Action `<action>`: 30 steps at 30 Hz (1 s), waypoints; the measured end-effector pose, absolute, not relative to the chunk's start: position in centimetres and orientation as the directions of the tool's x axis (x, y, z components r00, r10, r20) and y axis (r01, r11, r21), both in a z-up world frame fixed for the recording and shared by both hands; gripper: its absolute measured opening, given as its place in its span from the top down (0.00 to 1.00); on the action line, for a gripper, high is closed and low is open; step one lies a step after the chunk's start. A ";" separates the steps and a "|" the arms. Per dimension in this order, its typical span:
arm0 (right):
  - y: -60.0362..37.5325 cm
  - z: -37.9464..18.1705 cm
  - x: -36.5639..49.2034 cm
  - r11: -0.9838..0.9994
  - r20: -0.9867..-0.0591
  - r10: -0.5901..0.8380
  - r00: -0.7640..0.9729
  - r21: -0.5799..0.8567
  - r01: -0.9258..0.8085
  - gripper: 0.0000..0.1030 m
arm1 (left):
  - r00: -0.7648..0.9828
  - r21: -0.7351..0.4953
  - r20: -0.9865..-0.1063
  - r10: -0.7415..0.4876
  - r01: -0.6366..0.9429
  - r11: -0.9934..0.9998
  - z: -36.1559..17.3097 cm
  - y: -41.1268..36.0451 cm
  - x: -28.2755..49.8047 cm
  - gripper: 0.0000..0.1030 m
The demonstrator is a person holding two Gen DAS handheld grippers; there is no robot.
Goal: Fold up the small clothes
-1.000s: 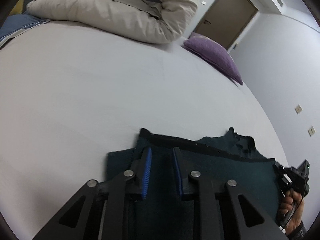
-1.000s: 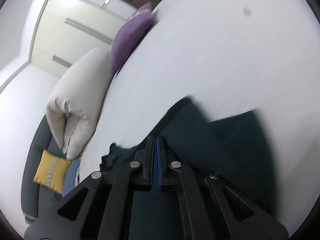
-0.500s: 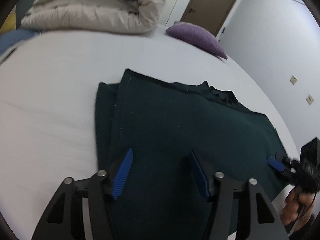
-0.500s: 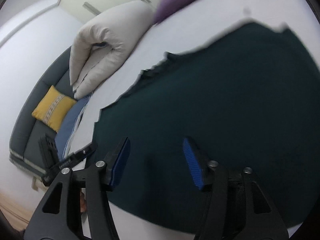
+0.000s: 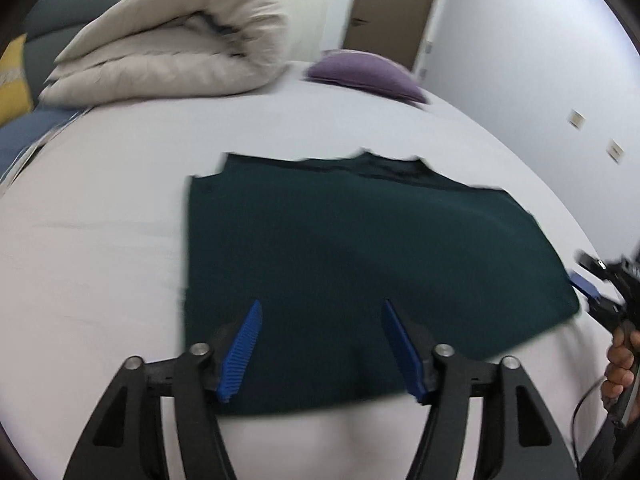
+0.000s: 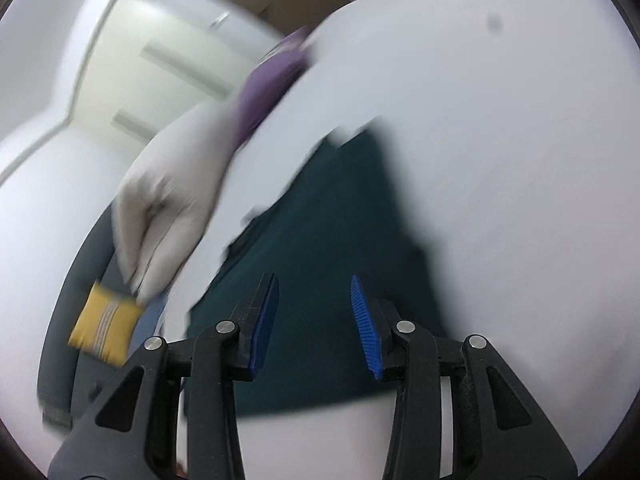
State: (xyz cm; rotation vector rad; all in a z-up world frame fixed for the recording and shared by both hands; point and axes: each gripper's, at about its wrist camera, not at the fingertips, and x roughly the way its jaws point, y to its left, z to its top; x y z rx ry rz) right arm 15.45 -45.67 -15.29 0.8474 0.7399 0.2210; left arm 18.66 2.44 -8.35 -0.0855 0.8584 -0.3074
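Note:
A dark green garment (image 5: 360,256) lies folded flat on the white bed sheet (image 5: 100,240). It also shows in the right wrist view (image 6: 328,248), blurred. My left gripper (image 5: 320,344) is open and empty, hovering over the garment's near edge. My right gripper (image 6: 314,320) is open and empty, above the garment's near end. The right gripper also shows at the right edge of the left wrist view (image 5: 596,292), just past the garment's right side.
A rolled beige duvet (image 5: 172,48) and a purple pillow (image 5: 364,76) lie at the far side of the bed. A yellow cushion (image 6: 104,328) sits on a grey sofa to the left. A brown door (image 5: 392,4) stands in the back wall.
Both grippers opened and let go of the garment, then pulled back toward its near edge. The garment now lies flat, folded over.

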 end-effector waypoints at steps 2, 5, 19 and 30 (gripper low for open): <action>-41.9 -15.1 15.9 0.662 -0.503 0.552 0.666 0.749 0.017 0.64 | 0.585 -0.167 -0.757 -0.291 0.257 0.952 -9.2 0.9 18.4 0.33; -36.9 -16.6 16.9 0.626 -0.488 0.650 0.583 0.778 -0.046 0.64 | 0.535 -0.150 -0.808 -0.246 0.217 0.965 -11.5 0.8 19.3 0.33; -48.6 -20.4 11.7 0.591 -0.519 0.459 0.721 0.784 0.188 0.65 | 0.538 -0.119 -0.810 -0.232 0.236 0.964 -12.3 1.1 19.3 0.32; -56.4 -15.5 5.9 0.698 -0.565 0.255 0.785 0.669 0.255 0.36 | 0.546 -0.094 -0.810 -0.215 0.241 0.966 -12.6 0.7 19.3 0.29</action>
